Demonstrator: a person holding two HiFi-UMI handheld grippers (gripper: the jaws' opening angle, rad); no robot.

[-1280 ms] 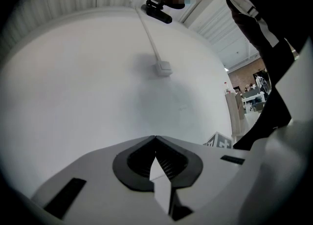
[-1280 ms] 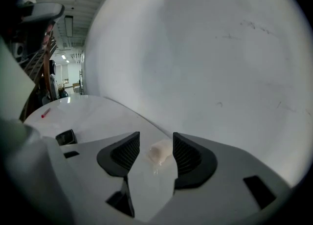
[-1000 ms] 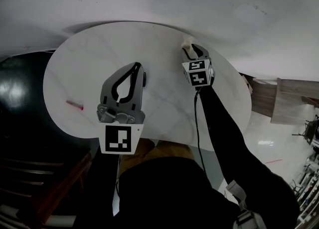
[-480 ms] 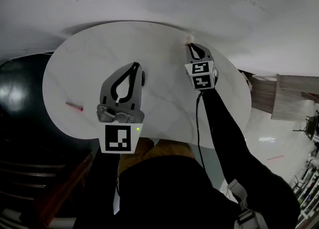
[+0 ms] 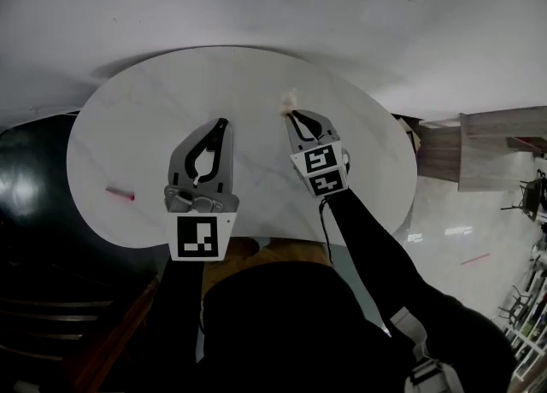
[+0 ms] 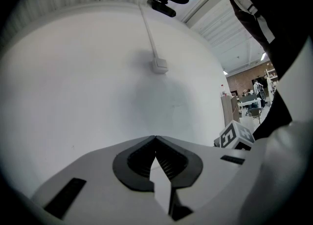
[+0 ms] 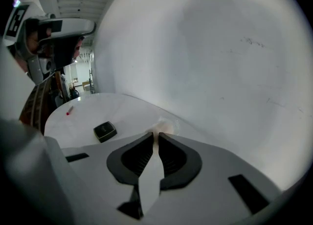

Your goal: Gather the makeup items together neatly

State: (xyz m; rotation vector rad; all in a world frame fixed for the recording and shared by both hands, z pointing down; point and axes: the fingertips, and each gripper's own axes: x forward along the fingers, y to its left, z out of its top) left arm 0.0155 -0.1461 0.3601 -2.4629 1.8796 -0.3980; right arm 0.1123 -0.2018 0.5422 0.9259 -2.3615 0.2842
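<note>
CARRY THE PINCHED ITEM TO THE GATHERING POINT

Right claw [image 5: 291, 114] has travelled from the far right rim of the surface [image 5: 145, 118] toward its middle. Its jaws have just closed and now pinch a small pale peach item [image 5: 289, 101] at their very tips, clear of the surface. Left claw [image 5: 224, 124] has hardly shifted. Its jaws meet at the tips with nothing between them, and it hangs just left of the right claw.

Other items: a black compact [image 7: 104, 130] lies on the surface to the left of the carried item. A red stick [image 5: 120, 193] lies well apart from both, near the left rim.

Recommended procedure, judged from this layout:
1. Maintain the pinch. The item looks soft and is held only at the tips, so a quick swing could work it loose.
2. Carry it toward the black compact, the likely gathering point.
3. Lower it until it rests just beside the compact, not on top of it.
4. Part the jaws only once the item bears on the surface.
5. Hold the left claw out of the carry path; it is better placed to fetch the red stick afterwards
</note>
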